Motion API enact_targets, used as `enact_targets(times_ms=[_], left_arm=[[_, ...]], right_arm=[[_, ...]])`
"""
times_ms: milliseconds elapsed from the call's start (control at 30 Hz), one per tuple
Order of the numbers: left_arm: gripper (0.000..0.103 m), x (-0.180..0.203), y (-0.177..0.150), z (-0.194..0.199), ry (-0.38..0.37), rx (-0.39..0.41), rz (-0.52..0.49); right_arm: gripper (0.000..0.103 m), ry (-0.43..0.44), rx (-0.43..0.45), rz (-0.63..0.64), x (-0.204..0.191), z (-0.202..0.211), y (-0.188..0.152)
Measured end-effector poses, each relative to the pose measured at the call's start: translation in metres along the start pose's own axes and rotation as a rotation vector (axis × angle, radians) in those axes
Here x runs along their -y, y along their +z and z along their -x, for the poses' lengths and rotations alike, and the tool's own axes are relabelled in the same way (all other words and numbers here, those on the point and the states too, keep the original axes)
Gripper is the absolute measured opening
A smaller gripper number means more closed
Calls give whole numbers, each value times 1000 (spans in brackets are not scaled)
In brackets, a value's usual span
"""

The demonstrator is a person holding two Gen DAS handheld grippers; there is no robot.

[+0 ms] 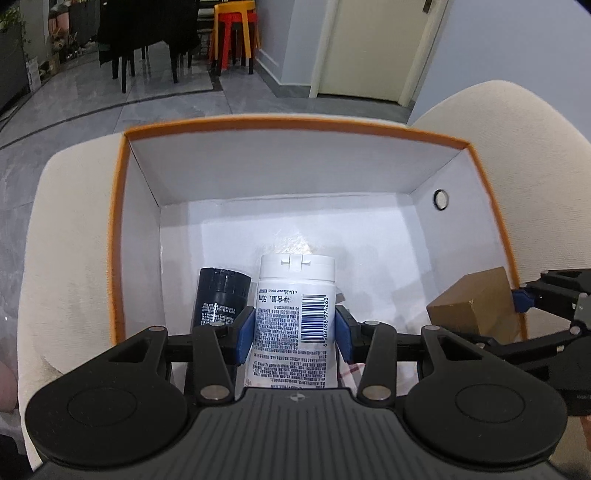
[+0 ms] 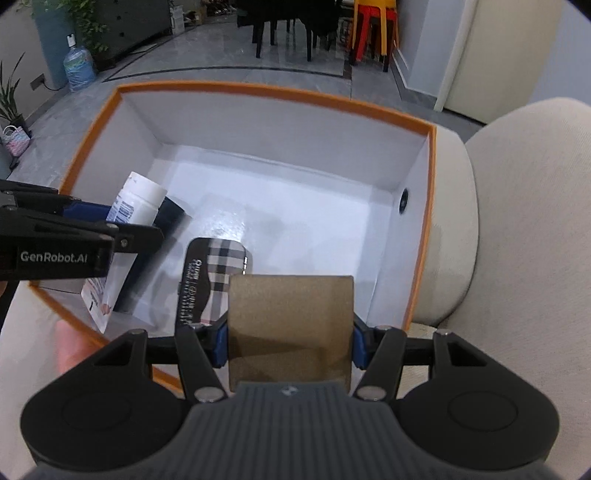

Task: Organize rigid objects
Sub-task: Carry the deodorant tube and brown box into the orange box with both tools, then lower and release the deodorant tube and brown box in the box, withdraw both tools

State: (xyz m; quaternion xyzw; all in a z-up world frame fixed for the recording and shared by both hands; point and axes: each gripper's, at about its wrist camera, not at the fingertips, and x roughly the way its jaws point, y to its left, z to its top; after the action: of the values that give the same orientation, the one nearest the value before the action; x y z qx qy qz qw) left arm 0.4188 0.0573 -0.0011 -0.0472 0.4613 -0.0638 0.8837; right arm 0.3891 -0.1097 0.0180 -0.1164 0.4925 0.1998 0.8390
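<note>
My left gripper (image 1: 294, 332) is shut on a white flip-cap bottle (image 1: 297, 295) with a barcode label, held over the near left part of a white box with an orange rim (image 1: 280, 125). A black bottle (image 1: 218, 295) lies in the box just left of it. My right gripper (image 2: 290, 343) is shut on a gold-brown carton (image 2: 290, 317), held over the box's near edge. Below that carton a plaid-patterned case (image 2: 216, 277) lies on the box floor. The right wrist view also shows the left gripper (image 2: 92, 225) with the white bottle (image 2: 142, 197) at the left.
The box rests on a cream upholstered seat (image 1: 70, 229), with a rounded cushion (image 2: 524, 206) to its right. A hand (image 2: 70, 347) shows at the box's near left corner. Beyond lie grey floor tiles, dark chairs, stacked stools (image 1: 234, 29) and a water jug (image 2: 79, 70).
</note>
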Motion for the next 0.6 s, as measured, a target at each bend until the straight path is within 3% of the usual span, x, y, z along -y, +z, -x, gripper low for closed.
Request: enact_targets(times_ms=[233,600], left_arm=[[51,2,-1,-27,33,-55,-18],[51,11,-10,-41,150,-110,-82]], right_arm=[[59,-7,-28,21,-4,-20,2],[59,-27,-59,57,-21,-44,19]])
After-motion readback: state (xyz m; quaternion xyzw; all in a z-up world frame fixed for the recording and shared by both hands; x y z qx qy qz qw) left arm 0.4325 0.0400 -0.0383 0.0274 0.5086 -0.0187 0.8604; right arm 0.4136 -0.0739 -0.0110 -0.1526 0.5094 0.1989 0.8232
